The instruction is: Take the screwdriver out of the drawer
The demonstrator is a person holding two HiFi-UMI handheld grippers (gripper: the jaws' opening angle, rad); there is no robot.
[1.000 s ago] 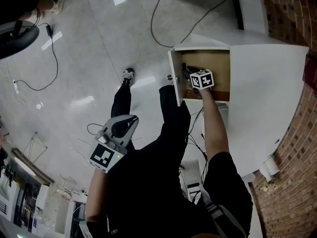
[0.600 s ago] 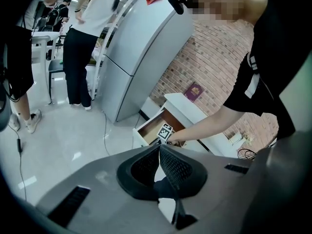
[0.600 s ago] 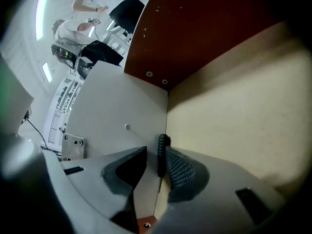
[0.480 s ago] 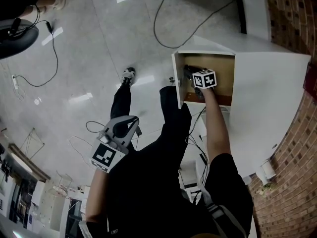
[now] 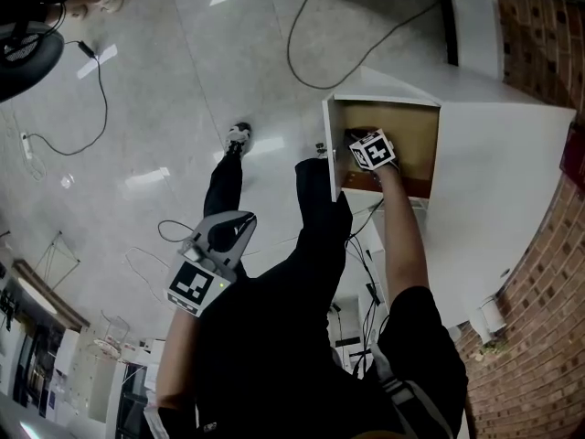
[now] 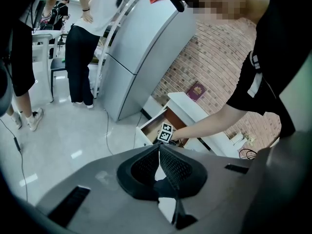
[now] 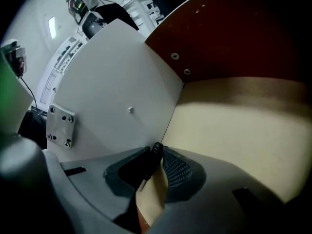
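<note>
In one drawer (image 5: 413,128), one screwdriver (image 7: 155,151) between the right gripper's (image 7: 156,155) just-closing jaws

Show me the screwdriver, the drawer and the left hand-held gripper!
screwdriver (image 7: 155,152): right gripper view, on its black handle.
drawer (image 5: 329,149): head view, on its white front panel.
left hand-held gripper (image 6: 159,146): left gripper view, between its fingertips.

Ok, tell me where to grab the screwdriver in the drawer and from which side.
Take the screwdriver by its thick black ribbed handle, not the thin shaft, coming down from above into the open drawer: it sits close to the drawer's white wall, so a sideways approach looks blocked. The right gripper is there; its jaws have just been closing on the handle between them.
</note>
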